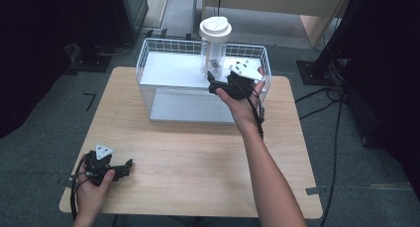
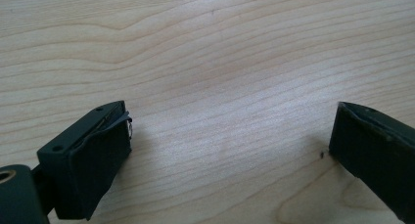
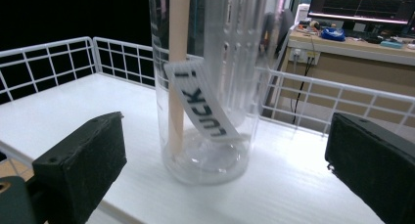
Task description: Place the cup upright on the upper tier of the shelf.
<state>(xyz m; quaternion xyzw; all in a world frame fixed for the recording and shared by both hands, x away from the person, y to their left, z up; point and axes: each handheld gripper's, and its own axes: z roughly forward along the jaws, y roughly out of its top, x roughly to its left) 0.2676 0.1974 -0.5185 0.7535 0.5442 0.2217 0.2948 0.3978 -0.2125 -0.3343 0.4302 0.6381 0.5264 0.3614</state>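
Pale grained wooden table (image 1: 198, 157) is carrying a white wire basket (image 1: 148, 53); inside, a clear ribbed cylinder (image 3: 205, 87) is standing upright, holding a "LUCK!" strip (image 3: 203, 104), between the right gripper (image 3: 225, 155)'s spread jaws; left gripper (image 2: 230, 145) is resting spread too.

High view looks forward and down over the whole bench (image 1: 198, 157). Left gripper view sits close above bare bench wood near left. Right gripper view faces far, close on the clear jar (image 3: 205, 87) in the wire basket (image 1: 148, 53); high view shares both.

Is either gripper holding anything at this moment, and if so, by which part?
Nothing is held. The right gripper has its jaws open on either side of the clear bottle, not touching it. The left gripper is open over the bare table.
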